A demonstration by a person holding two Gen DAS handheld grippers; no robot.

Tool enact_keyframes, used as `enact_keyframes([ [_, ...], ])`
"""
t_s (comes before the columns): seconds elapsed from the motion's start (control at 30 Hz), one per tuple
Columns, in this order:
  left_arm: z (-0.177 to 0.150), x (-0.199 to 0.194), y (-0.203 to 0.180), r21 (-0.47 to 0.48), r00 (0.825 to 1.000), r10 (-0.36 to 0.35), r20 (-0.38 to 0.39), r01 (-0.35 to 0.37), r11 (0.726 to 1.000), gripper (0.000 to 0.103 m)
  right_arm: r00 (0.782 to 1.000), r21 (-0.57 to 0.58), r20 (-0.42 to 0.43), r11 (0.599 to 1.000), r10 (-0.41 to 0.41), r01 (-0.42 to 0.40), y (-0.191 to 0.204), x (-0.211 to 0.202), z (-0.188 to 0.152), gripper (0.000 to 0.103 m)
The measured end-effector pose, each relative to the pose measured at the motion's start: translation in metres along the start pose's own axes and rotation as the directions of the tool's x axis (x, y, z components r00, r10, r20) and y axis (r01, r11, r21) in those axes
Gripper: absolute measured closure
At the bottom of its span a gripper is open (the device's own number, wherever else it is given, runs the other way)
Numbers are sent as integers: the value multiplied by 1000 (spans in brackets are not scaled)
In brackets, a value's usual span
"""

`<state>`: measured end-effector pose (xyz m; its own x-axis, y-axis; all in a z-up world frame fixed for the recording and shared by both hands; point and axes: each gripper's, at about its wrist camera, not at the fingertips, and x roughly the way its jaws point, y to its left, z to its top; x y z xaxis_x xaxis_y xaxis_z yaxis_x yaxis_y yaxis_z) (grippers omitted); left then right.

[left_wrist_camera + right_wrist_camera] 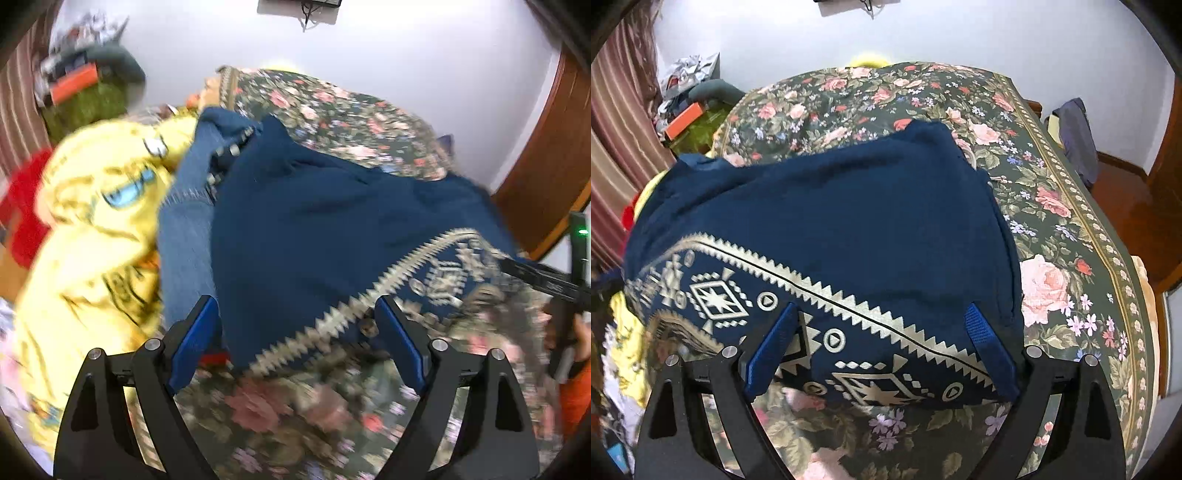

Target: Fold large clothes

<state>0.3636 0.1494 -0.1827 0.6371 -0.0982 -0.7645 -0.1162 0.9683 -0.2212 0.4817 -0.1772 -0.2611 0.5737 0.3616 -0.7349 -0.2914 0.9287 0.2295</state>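
Observation:
A large navy garment with a cream zigzag and diamond print along its near edge lies folded on the floral bedspread. It also shows in the left wrist view. My left gripper is open, its blue pads on either side of the garment's near edge. My right gripper is open over the printed band, close above the cloth. Neither holds anything. The right gripper's black body shows at the right edge of the left wrist view.
A yellow printed garment, blue jeans and a red cloth are heaped left of the navy garment. A cluttered side table stands far left by a curtain. A wooden door is on the right.

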Motion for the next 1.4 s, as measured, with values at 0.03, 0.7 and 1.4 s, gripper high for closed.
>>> enact_keyframes([
  [0.03, -2, -1, 2, -17, 1000, -26, -1, 25, 1000, 16, 1000, 9, 17, 1000, 15, -15, 1, -6, 4, 12],
  [0.7, -36, 43, 15, -409, 936, -351, 37, 335, 849, 17, 1000, -144, -12, 989, 8, -10, 45, 24, -7, 11],
  [1.4, 17, 45, 7, -378, 968, -168, 189, 230, 897, 83, 999, -128, -28, 991, 25, -28, 49, 14, -1, 10],
])
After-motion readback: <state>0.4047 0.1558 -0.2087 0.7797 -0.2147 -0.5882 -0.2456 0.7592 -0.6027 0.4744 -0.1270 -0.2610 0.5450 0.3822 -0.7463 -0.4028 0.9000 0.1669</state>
